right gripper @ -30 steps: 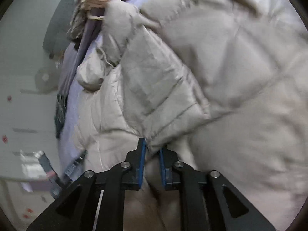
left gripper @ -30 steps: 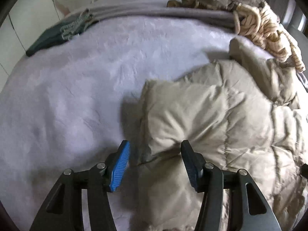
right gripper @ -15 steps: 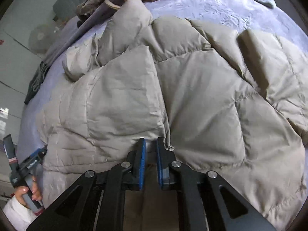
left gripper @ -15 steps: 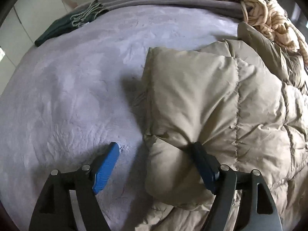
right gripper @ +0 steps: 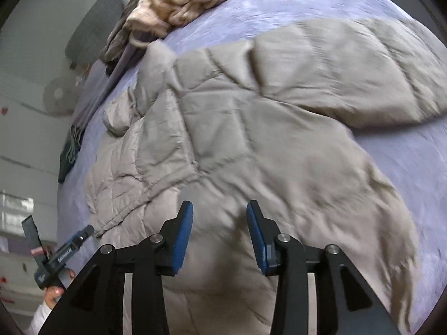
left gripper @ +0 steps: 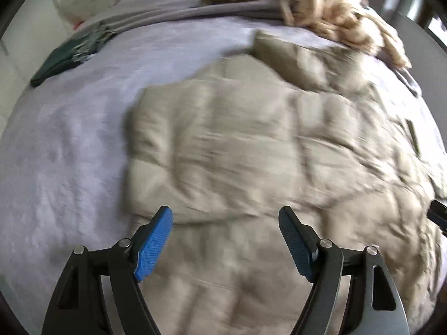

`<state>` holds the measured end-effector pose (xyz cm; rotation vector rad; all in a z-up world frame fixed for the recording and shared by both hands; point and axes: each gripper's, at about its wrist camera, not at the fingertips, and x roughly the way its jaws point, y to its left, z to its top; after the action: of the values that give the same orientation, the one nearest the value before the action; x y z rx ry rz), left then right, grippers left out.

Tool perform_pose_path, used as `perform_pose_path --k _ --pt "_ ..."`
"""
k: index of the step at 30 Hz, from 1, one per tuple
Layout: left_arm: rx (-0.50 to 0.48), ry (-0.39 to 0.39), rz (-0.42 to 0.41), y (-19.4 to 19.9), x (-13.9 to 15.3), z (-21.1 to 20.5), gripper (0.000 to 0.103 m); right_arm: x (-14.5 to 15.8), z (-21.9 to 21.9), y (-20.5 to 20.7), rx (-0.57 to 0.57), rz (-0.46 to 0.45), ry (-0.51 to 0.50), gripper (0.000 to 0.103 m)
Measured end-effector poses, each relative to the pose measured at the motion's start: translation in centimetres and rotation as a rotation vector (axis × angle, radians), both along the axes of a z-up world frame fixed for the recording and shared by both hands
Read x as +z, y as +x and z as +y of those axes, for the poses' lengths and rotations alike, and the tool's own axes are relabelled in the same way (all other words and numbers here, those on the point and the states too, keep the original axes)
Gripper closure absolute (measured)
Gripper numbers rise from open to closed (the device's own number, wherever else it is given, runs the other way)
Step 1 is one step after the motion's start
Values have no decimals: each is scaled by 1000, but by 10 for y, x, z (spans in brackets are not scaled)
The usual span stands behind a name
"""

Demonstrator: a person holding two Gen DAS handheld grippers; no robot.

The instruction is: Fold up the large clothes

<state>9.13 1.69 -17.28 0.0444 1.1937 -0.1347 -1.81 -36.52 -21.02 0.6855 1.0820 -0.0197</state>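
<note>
My left gripper (left gripper: 225, 217) stands wide and empty. My right gripper (right gripper: 219, 212), jaws just opening, holds nothing. The beige puffer coat (right gripper: 251, 128) lies spread on the bed (left gripper: 69, 139) beneath both.

Beige quilted puffer jacket (right gripper: 251, 128), lying flat on the lavender bedspread (right gripper: 391, 167). One sleeve extends out sideways, far end; a front panel is folded over the body. Hem nearest the cameras, rumpled. Fabric soft, stitched in squares; left wrist view motion-blurred.
</note>
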Motion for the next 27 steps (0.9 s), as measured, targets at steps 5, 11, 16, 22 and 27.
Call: perform_pose_path --k 5,11,16,22,27 --pt "-115 -20 23 -20 2 -70 24 0 -40 -27 -94 5 24 47" --pt "-177 -31 5 -35 8 -135 0 -5 -97 -59 -196 7 44 37" --pt "-225 -9 -11 -41 11 -174 0 -8 -143 -77 -270 -1 52 25" --pt "-251 -20 32 -42 4 -218 0 -14 -207 -90 -393 -29 104 18" --pt "-272 -20 50 -45 -1 -245 0 -23 -255 -97 -519 -85 167 0"
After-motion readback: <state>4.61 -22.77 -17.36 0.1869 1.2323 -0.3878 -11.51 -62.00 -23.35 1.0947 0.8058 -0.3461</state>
